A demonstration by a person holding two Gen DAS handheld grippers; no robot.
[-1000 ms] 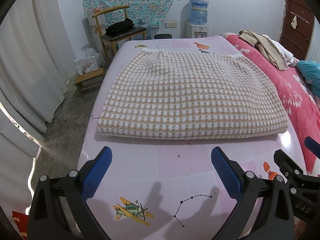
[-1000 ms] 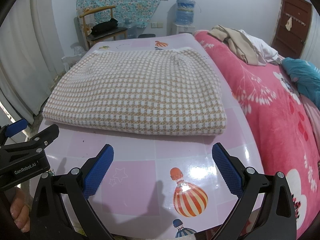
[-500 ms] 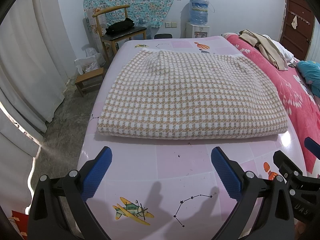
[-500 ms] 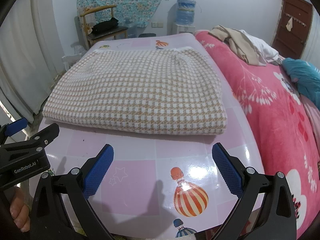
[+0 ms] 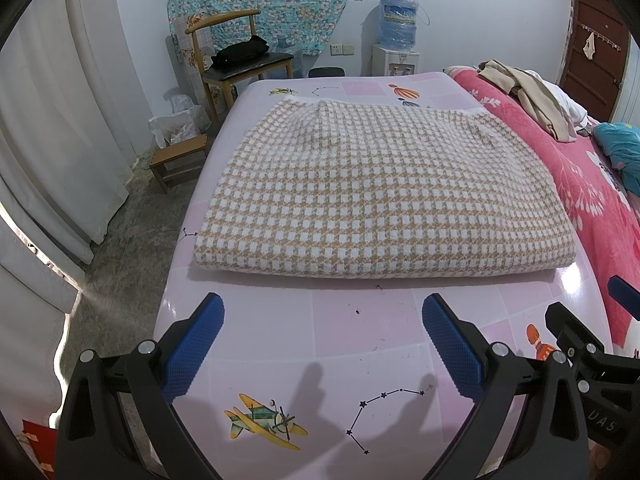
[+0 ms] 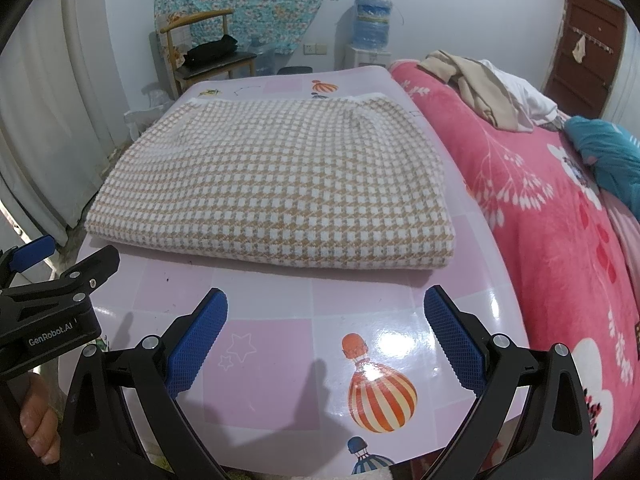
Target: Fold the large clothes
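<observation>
Nothing has moved: folded checked garment (image 5: 380,196) on worktop (image 5: 352,320); both tools wide open, empty — left tool (image 5: 320,344) reads "GenRobot.AI", right tool (image 6: 326,336) perhaps "UAS".

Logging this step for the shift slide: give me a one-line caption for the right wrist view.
Open right gripper hovering over the pink table, short of the folded checked garment.

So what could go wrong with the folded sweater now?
The sweater lies folded on a shiny table. If either open gripper, left or right, pushes the near edge, the sweater might slide instead of lifting. Its right side sits near the table edge, so it could slip toward the pink blanket.
</observation>
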